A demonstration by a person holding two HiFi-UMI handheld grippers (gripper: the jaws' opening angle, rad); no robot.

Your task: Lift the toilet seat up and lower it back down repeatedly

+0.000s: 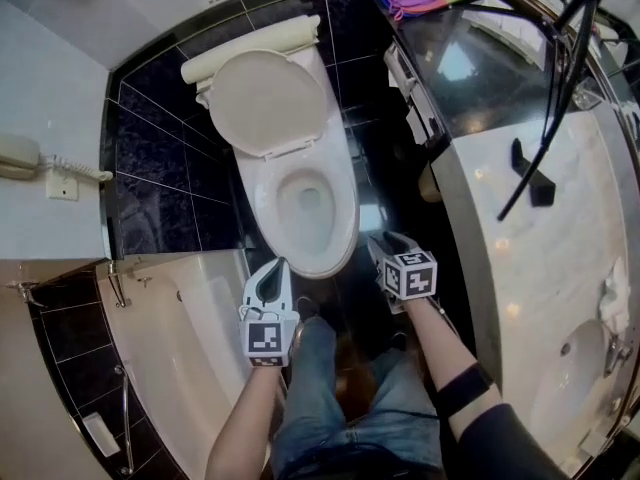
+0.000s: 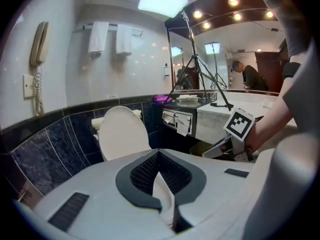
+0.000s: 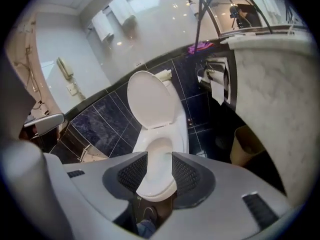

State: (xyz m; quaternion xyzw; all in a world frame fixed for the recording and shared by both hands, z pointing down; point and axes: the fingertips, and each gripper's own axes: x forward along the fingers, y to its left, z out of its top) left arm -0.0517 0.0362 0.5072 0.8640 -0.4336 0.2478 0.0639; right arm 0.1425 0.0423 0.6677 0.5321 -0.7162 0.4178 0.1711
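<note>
Black marble tiles line this bathroom, where a white toilet bowl (image 1: 340, 238) sits at the centre. A bathtub (image 1: 190, 318) lies to the bowl's left, a marble vanity counter (image 1: 540, 258) to its right, and a wall telephone (image 1: 20, 156) hangs further left, beyond the tiles. The toilet seat (image 1: 268, 103) stands raised behind the bowl, leaning back with the lid toward the tank (the two cannot be told apart here).

A person stands at the bowl's front with a gripper in each hand. The left gripper (image 1: 277, 266), near the bowl's front-left rim, has its jaws together at the tips and holds nothing. The right gripper (image 1: 390, 240), near the front-right rim, has its jaws apart and empty, with the bowl showing between them but well clear.

The seat looks like a stiff, light, glossy plastic ring on a rear hinge, probably slippery. Its free front edge, now uppermost, seems the best hold, and it should be eased down, not dropped.

Count: one toilet, one seat, two grippers, one telephone, and two towels (image 2: 107, 38) hanging on the wall behind the bowl.
</note>
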